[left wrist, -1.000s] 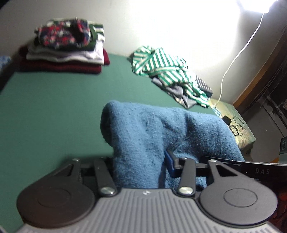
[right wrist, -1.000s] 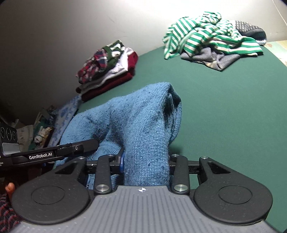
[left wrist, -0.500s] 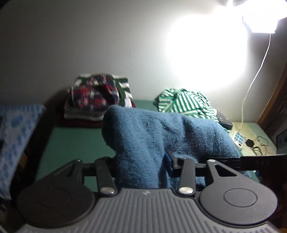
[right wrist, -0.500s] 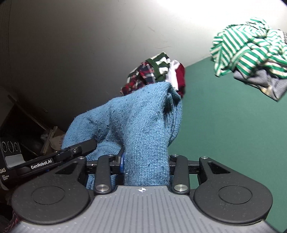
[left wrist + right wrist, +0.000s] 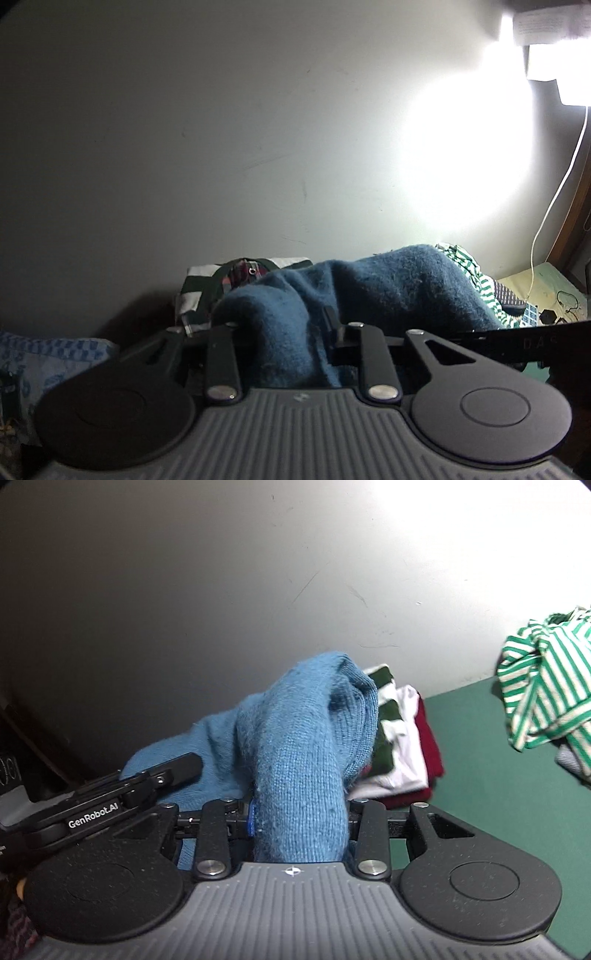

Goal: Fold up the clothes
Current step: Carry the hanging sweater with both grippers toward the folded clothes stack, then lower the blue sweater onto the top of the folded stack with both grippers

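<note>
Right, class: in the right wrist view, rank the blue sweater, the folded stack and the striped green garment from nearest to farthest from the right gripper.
1. Blue sweater: clamped in the right gripper.
2. Folded stack: just beyond, slightly right.
3. Striped green garment: far right.

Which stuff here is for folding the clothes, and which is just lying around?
For the job: blue sweater, gripped by left tool (just closing further) and right tool; folded stack; striped pile.

Lying about: lamp cord, patterned blue cloth.
</note>
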Demonstrator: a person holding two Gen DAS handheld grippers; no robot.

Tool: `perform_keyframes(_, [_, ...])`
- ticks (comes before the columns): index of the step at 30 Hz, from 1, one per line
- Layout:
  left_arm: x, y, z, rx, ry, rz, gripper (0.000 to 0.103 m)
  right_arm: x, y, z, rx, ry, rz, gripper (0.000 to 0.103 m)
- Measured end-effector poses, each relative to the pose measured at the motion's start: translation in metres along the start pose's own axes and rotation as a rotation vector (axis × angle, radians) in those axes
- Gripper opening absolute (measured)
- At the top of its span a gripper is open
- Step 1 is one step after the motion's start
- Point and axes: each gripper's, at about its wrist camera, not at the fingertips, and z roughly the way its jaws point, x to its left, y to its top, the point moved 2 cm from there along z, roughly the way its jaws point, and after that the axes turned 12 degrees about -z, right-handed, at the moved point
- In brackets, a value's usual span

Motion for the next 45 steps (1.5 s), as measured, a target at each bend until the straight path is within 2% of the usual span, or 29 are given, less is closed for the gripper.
perform_keyframes(1, [0.006,0.003,0.013,0.0,0.008,0.009,0.024,0.002,0.005,0.01,-0.01,-0.005,0.011,0.036])
perform_keyframes(3, [0.019,0.007,0.038,0.001,0.025,0.027,0.02,0.007,0.008,0.032,-0.022,-0.07,-0.066,0.034])
perform_keyframes(5, [0.039,-0.004,0.059,0.051,0.0,-0.015,0.019,-0.003,0.001,0.054,0.009,-0.139,-0.052,0.034])
perform_keyframes(6, [0.049,-0.009,0.07,0.076,-0.013,-0.037,0.02,-0.011,-0.007,0.062,0.029,-0.146,-0.022,0.034])
perform_keyframes(9, [0.071,-0.037,0.084,0.124,-0.061,-0.062,0.029,-0.028,-0.036,0.076,0.067,-0.195,-0.054,0.034])
perform_keyframes(13, [0.084,-0.063,0.094,0.15,-0.084,-0.043,0.052,-0.045,-0.051,0.079,0.079,-0.211,-0.064,0.035])
perform_keyframes(17, [0.082,-0.079,0.099,0.122,-0.089,0.002,0.077,-0.053,-0.054,0.08,0.072,-0.214,-0.085,0.035])
perform_keyframes(20, [0.088,-0.088,0.111,0.121,-0.074,0.012,0.082,-0.058,-0.056,0.081,0.064,-0.216,-0.086,0.036])
perform_keyframes(26, [0.099,-0.098,0.138,0.155,-0.131,-0.005,0.092,-0.074,-0.052,0.095,0.066,-0.209,-0.077,0.039])
perform_keyframes(30, [0.097,-0.105,0.153,0.184,-0.174,0.015,0.092,-0.081,-0.054,0.095,0.065,-0.195,-0.095,0.049])
perform_keyframes(32, [0.096,-0.106,0.159,0.191,-0.188,0.023,0.093,-0.083,-0.055,0.095,0.064,-0.186,-0.137,0.051])
perform_keyframes(35, [0.099,-0.108,0.166,0.205,-0.217,0.016,0.098,-0.086,-0.053,0.098,0.069,-0.171,-0.189,0.062])
perform_keyframes(37, [0.103,-0.109,0.17,0.218,-0.235,0.004,0.101,-0.092,-0.052,0.102,0.078,-0.16,-0.196,0.072])
perform_keyframes(39, [0.108,-0.111,0.172,0.224,-0.249,-0.017,0.101,-0.101,-0.052,0.104,0.082,-0.137,-0.188,0.078])
perform_keyframes(42, [0.107,-0.113,0.17,0.201,-0.248,-0.003,0.1,-0.109,-0.056,0.112,0.086,-0.063,-0.125,0.077])
perform_keyframes(43, [0.104,-0.113,0.167,0.195,-0.25,0.004,0.094,-0.112,-0.057,0.114,0.09,-0.032,-0.101,0.067])
perform_keyframes(44, [0.101,-0.114,0.165,0.19,-0.252,0.011,0.08,-0.114,-0.058,0.117,0.093,-0.002,-0.077,0.056])
perform_keyframes(45, [0.099,-0.113,0.161,0.191,-0.261,0.008,0.074,-0.112,-0.058,0.115,0.09,0.004,-0.069,0.047])
